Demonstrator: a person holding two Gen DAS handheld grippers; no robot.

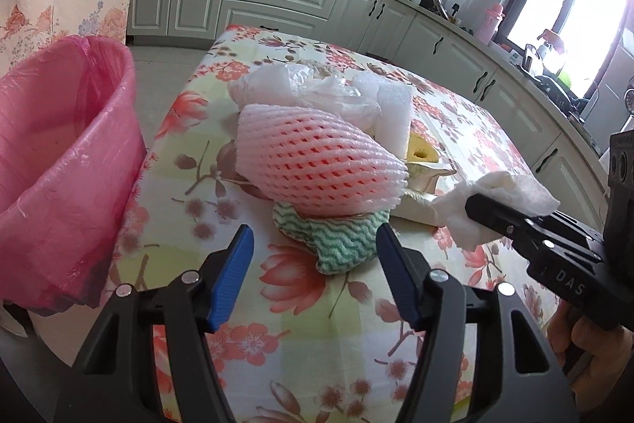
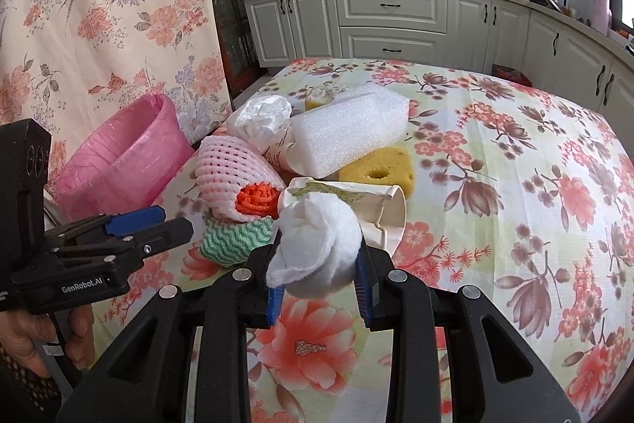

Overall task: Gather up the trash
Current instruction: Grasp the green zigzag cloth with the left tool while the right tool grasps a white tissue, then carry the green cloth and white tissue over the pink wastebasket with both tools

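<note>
My right gripper (image 2: 320,278) is clamped on a crumpled white tissue (image 2: 317,244), held clear above the floral tablecloth (image 2: 515,185). My left gripper (image 1: 313,248) stands released, nothing between its pads, just short of the green-striped cloth (image 1: 340,244). Behind the cloth lies the trash pile: pink foam net (image 1: 317,165), plastic bag (image 1: 329,94), foam block (image 2: 348,133), yellow sponge (image 2: 376,169), crushed paper cup (image 2: 376,205). The pink-lined bin (image 1: 67,145) sits at the table's left edge.

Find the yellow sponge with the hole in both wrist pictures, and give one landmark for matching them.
Left wrist: the yellow sponge shows only as a sliver right of centre, behind the pink foam net.
Right wrist: sponge in plain view at centre, in front of the white foam block.
Shared landmark: the pink-lined bin, at the left in both.
</note>
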